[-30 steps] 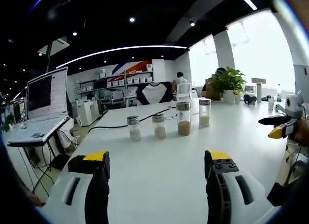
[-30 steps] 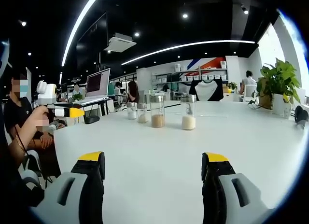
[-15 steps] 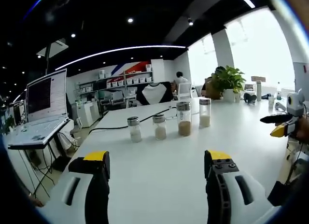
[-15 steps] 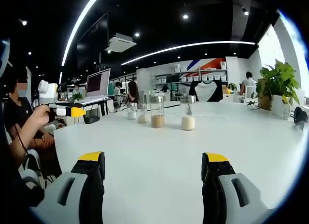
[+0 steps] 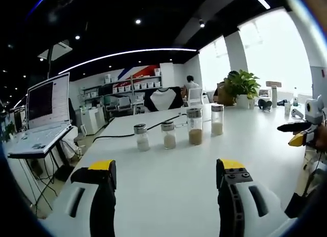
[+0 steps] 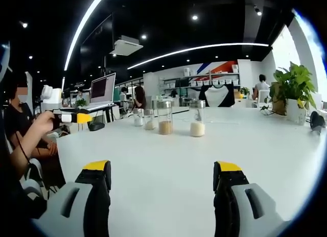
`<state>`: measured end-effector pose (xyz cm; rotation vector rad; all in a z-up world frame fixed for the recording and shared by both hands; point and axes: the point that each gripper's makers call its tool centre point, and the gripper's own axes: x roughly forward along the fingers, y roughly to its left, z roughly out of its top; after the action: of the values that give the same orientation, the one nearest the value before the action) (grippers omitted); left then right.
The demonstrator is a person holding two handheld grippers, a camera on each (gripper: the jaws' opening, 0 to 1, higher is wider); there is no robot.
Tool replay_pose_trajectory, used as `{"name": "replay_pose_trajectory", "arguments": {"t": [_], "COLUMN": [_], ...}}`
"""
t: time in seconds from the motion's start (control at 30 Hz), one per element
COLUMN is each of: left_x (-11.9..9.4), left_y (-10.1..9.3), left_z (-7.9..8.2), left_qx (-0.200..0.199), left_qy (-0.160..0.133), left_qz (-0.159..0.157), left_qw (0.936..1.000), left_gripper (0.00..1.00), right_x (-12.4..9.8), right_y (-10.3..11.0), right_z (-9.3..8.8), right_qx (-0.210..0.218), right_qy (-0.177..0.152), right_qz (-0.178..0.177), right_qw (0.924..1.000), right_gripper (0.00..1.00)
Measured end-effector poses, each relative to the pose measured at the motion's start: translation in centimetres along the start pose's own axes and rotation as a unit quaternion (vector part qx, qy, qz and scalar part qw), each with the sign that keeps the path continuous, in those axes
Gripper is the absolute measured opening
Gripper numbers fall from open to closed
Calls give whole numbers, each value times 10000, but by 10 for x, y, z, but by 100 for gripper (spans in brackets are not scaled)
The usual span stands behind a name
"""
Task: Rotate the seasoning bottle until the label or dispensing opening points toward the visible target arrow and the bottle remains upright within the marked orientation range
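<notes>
White tabletop [image 5: 168,181] in an open office, dark ceiling with strip lights overhead. Left gripper [image 5: 166,173], seen in the left gripper view: both yellow-tipped jaws stand wide apart above the table, nothing between them. Straight ahead of these jaws, well apart from them, four seasoning bottles stand upright in a row: a short bottle with pale contents [image 5: 140,137], a second short bottle [image 5: 168,134], a taller bottle with brown contents [image 5: 194,125] and a bottle with white contents [image 5: 216,119]. No target arrow or marking can be made out on the table. A black cable [image 5: 148,125] runs beyond the row. Off to this gripper's left, a laptop [image 5: 43,114] sits open on a stand; far ahead to the right, a potted plant [image 5: 240,88].

Right gripper [image 6: 162,173], seen in the right gripper view: jaws likewise spread wide, holding nothing, above the same table [image 6: 168,165]. The row lies ahead and slightly left, with the white-filled bottle [image 6: 197,121] nearest the centre line and the brown-filled one [image 6: 164,116] beside it; the two short bottles stand farther left. The plant [image 6: 294,89] appears at the right edge.
</notes>
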<state>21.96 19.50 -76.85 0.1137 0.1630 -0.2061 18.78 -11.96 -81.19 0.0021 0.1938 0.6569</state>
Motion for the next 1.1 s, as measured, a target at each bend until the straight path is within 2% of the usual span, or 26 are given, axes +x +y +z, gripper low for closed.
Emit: {"name": "replay_pose_trajectory", "arguments": {"t": [0.37,0.57,0.83,1.1], "left_x": [18,35,48,60], "left_y": [6,11,9,16], "left_z": [7,5,-2,-7], "left_qx": [194,50,15,17], "left_qy": [-27,-89,18,73], "left_qz": [-13,-18,-83,-47], "left_qw": [9998,9999,10000,10000], "left_gripper": [84,84,84,83], "right_x": [-2,0,3,5], "right_y": [-4,-2,-1,2], "right_z": [0,0,1,4], "right_qx": [-2,-15,-30,-65], "right_qy": [2,27,48,44], "right_qz": [-58,-40,-37,1], "right_qw": [10000,10000,10000,10000], "right_gripper": [83,83,83,83]}}
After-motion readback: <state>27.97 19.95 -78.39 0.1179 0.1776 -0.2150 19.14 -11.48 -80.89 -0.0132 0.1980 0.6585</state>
